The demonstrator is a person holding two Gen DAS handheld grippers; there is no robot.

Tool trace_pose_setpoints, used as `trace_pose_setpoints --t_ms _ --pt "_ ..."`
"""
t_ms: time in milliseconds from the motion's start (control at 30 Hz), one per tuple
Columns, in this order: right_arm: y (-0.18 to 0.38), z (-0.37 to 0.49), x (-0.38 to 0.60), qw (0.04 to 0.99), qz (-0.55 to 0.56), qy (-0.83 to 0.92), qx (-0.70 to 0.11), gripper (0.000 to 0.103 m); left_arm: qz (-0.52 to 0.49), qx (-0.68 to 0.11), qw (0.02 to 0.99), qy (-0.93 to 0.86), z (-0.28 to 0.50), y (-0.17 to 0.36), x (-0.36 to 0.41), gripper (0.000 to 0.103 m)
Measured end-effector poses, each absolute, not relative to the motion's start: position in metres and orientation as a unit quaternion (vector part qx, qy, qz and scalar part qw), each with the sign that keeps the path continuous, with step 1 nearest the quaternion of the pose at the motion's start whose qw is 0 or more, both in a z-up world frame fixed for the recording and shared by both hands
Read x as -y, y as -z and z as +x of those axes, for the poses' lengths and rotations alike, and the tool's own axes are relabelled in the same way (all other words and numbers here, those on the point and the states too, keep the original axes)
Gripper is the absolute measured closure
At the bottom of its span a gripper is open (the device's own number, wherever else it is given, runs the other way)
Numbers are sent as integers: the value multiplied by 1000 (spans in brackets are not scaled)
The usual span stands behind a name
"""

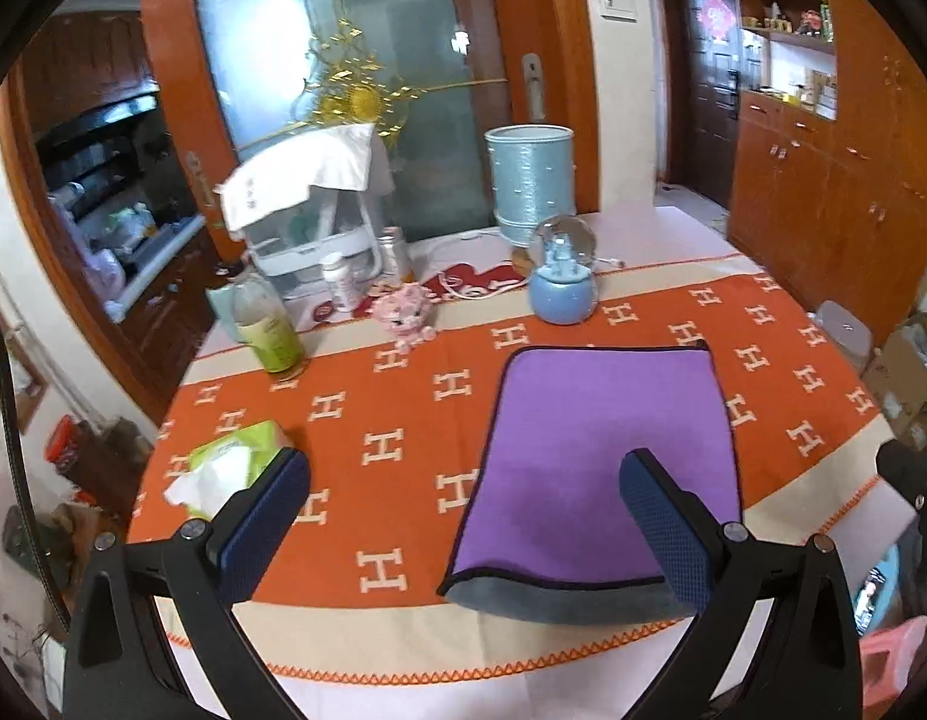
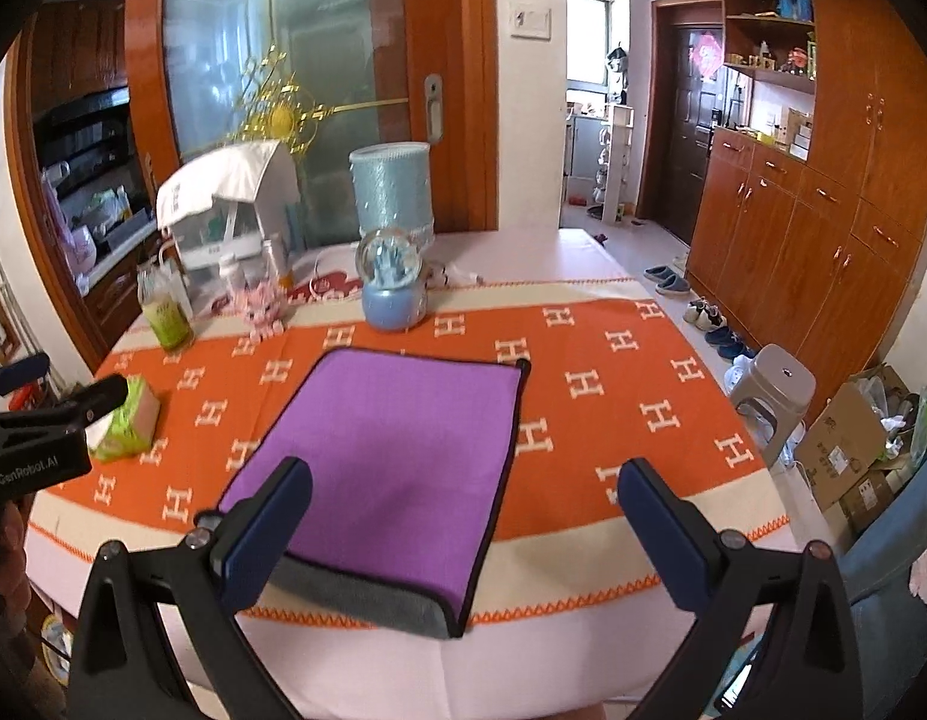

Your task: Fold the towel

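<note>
A purple towel with dark edging lies on the orange patterned tablecloth, folded over so a grey strip of its underside shows at the near edge. It also shows in the right wrist view. My left gripper is open and empty, above the towel's near left corner. My right gripper is open and empty, above the towel's near right corner. The left gripper's body shows at the left edge of the right wrist view.
A green tissue pack lies at the left. At the back stand a green bottle, a pink toy, a blue snow globe, a blue lamp and a white covered box. A grey stool and cardboard boxes stand right of the table.
</note>
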State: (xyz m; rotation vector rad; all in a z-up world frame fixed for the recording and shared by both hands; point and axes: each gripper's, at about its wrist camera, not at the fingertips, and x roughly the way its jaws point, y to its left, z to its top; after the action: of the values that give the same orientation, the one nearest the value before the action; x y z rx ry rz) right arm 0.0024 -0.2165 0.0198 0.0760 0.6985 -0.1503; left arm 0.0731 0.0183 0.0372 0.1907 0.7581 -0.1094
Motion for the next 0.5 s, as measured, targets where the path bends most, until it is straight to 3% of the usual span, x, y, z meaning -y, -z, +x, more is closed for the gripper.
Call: trace_pose_setpoints --t_ms 200,500 --pt "-9 5 221 940 43 78 -330 1 95 -378 918 75 89 -20 -23 1" --pt "52 11 206 929 5 47 -366 2 129 -400 900 111 99 44 -25 2"
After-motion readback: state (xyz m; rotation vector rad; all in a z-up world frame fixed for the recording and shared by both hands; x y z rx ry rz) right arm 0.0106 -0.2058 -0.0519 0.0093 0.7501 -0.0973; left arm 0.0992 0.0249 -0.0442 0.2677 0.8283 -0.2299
